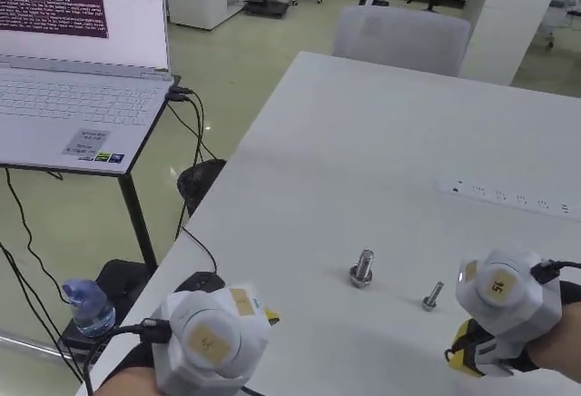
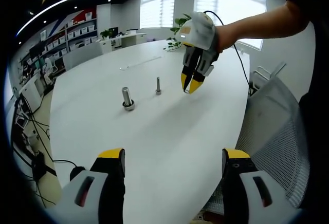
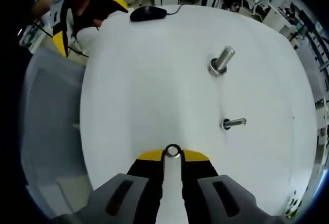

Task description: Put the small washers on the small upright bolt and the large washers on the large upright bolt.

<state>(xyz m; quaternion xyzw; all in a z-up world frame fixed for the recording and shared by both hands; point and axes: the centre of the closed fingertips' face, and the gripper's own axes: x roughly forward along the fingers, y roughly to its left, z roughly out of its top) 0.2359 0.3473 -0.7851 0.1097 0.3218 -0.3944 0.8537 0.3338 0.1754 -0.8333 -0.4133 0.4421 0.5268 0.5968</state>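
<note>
The headset camera is looking down over the table (image 1: pixel 381 142). Both gripper cameras are facing each other, sharing the large bolt (image 2: pixel 127 98) and small bolt (image 2: pixel 158 85).

I've got a white table (image 1: pixel 363 142) with two bolts standing upright on it near the front edge. In the head view the large bolt (image 1: pixel 362 267) is on the left and the small bolt (image 1: pixel 432 296) is near it on the right, not touching. A white power strip (image 1: pixel 508 198) lies flat farther back on the right, and a black mouse (image 3: pixel 148 13) sits by the left edge.
</note>
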